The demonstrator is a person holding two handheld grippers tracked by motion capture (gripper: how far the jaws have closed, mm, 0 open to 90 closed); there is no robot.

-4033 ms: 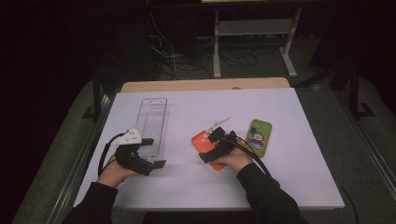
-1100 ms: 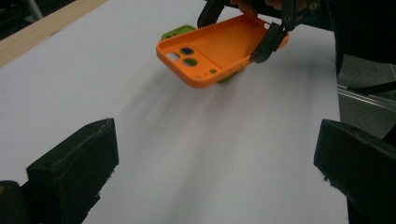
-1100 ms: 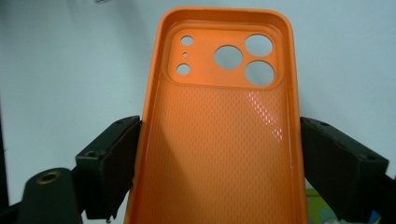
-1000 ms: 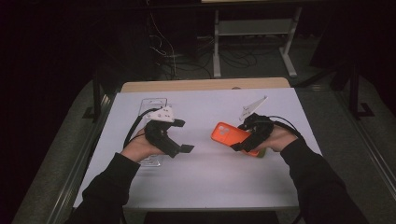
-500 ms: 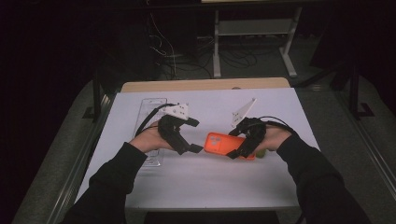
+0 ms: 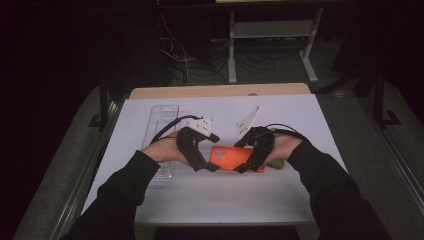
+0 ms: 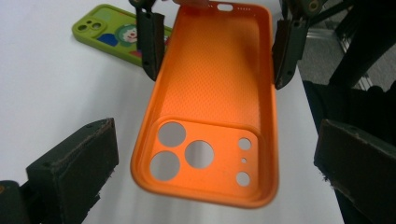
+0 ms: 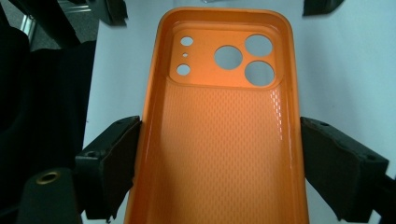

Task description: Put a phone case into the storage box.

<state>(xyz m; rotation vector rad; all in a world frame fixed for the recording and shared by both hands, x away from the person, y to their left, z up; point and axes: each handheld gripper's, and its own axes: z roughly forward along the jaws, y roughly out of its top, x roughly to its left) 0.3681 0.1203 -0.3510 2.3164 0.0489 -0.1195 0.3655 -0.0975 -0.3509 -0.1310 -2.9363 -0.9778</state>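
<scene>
Right claw (image 6: 246, 165) is clamped on the orange case (image 6: 231, 157), pads on its two long sides near the plain end, and holds it above the table (image 6: 300, 115). In the right gripper view the case (image 8: 219, 126) sits between the jaws, hollow side to the camera, cutout end pointing away.

Left claw (image 6: 205, 165) is released: in the left gripper view its jaws stand wide on either side of the cutout end of the case (image 7: 210, 116), no contact on either pad. In the high view it is right at that end, so this reads as a handover or a two-claw grip about to form.

Risks from here:
- The case is thin soft rubber. Left claw closing across the cutout end could buckle the walls, and the case pops out.
- Right claw grips the edges alone. If it lets go before left has bitten, the case drops to the table.
- The case hangs tilted in the left view, one pad likely lands first and twists it in the right claw's hold.
- Green case (image 7: 116, 35) lies on the table close under the right hand, so a low swing could knock it.

Clear tray (image 6: 162, 125) sits behind the left hand, out of the way.
</scene>
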